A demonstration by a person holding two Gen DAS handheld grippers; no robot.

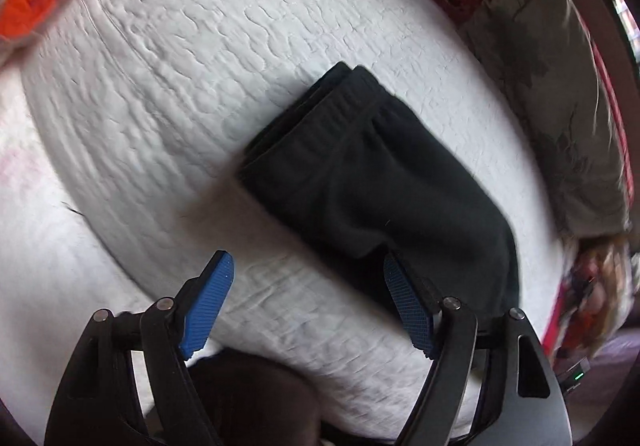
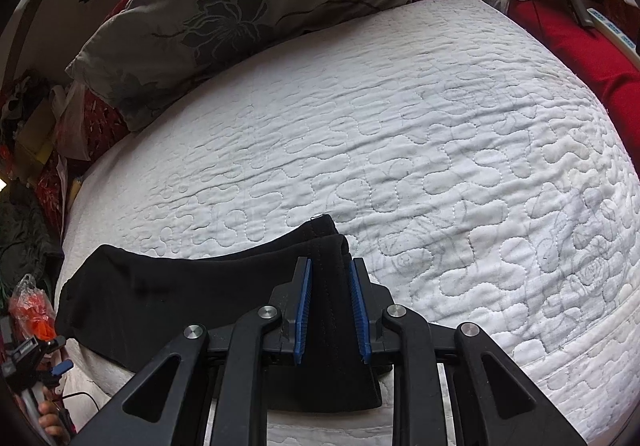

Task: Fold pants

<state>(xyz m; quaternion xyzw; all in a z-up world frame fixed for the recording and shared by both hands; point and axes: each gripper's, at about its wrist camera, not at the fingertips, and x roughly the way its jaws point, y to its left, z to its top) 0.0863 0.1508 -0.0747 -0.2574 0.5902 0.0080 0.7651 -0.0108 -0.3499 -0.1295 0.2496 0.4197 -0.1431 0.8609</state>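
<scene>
Pants pinched in right hand-held gripper; left hand-held gripper spread beside them.

Matt black cloth pants lie on a white, bumpy quilted bedcover.

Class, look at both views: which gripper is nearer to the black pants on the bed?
Right. The right gripper is closed on a fold of the pants; the left gripper is open over the quilt, beside the pants' edge.

A bedroom: quilted bed, floral pillow.
</scene>
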